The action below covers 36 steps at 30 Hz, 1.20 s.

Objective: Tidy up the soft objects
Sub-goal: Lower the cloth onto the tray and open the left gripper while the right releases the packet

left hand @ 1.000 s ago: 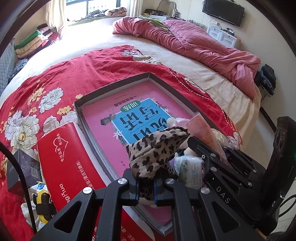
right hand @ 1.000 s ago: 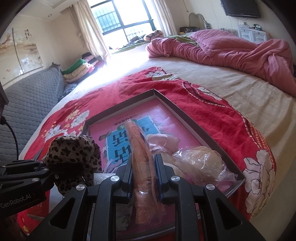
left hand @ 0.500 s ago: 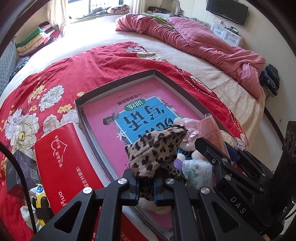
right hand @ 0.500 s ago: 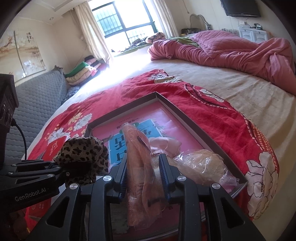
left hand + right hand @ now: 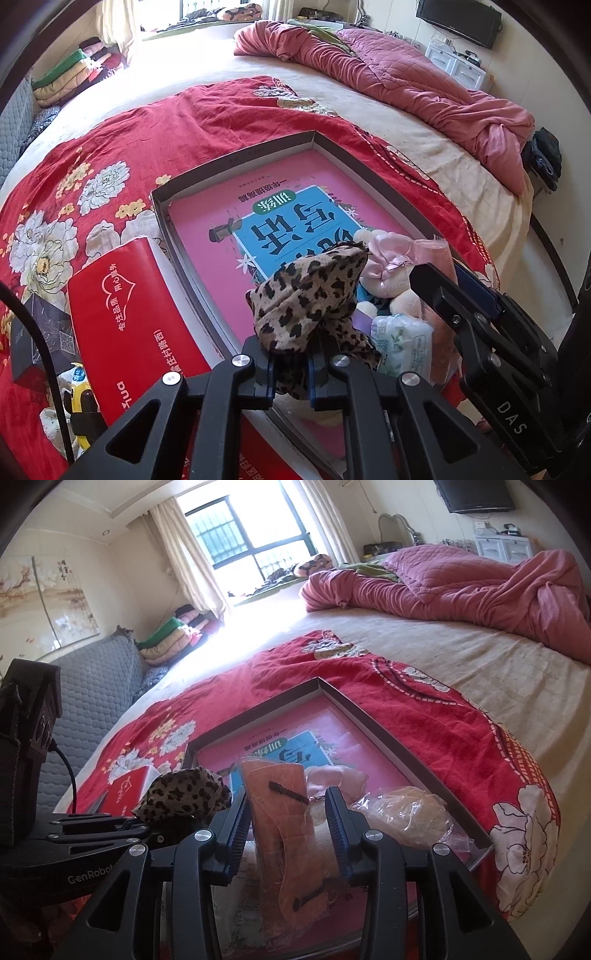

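Observation:
My left gripper (image 5: 291, 373) is shut on a leopard-print cloth (image 5: 310, 295) and holds it over the near end of a shallow grey tray (image 5: 236, 158) with a pink book cover inside. The cloth also shows in the right wrist view (image 5: 184, 797). My right gripper (image 5: 288, 830) is open, its jaws apart on either side of an orange cloth in a clear bag (image 5: 284, 812) that stands between them in the tray (image 5: 388, 734). Pink and cream plush items (image 5: 388, 258), a tissue pack (image 5: 402, 343) and a clear bag (image 5: 402, 812) lie in the tray's near right part.
The tray sits on a red flowered blanket (image 5: 110, 147) on a bed. A red box (image 5: 125, 317), a dark box (image 5: 40, 332) and a small yellow toy (image 5: 74, 391) lie left of the tray. A pink quilt (image 5: 424, 81) is heaped at the far right.
My right gripper's jaws have opened away from the bagged orange cloth, which now stands loose between them. My left gripper keeps its hold on the leopard cloth and has shifted slightly.

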Available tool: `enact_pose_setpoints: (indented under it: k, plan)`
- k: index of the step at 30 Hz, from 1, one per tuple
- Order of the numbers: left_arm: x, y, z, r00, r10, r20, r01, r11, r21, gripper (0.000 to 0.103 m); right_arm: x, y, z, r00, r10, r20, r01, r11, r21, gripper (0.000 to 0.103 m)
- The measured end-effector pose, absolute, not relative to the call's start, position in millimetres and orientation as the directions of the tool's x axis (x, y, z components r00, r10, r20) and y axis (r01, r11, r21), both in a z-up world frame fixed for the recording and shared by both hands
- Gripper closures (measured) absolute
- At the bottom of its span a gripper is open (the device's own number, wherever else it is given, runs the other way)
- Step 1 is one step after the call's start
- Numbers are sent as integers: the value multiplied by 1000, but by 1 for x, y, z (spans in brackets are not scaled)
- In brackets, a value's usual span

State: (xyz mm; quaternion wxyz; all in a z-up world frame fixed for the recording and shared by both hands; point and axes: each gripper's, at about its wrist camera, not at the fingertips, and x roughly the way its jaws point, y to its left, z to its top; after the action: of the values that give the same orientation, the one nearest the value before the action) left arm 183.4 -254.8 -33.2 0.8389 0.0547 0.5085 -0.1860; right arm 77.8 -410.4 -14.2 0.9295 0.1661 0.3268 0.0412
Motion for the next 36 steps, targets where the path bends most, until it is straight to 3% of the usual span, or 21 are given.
enact_pose_setpoints:
  k: [12,19,26,36]
  plan:
    - [179,-255,-32,426,-229,-875,368,928,-63,83,70,-412,-8,798,181,-575,29,941,337,54]
    - [176,-253,-28,438,-230,-869,365,929,-61,69,68,-414,-7,804,151,-576,44,949,312,48]
    - [174,-253,-24,440,-235,-867,370,927,-64,64,64,-415,-3,815,113,-568,60,959,277,43]
    - [170,-252,-19,446,-238,-863,374,925,-62,51,63,-418,-3,814,88,-574,82,961,263,37]
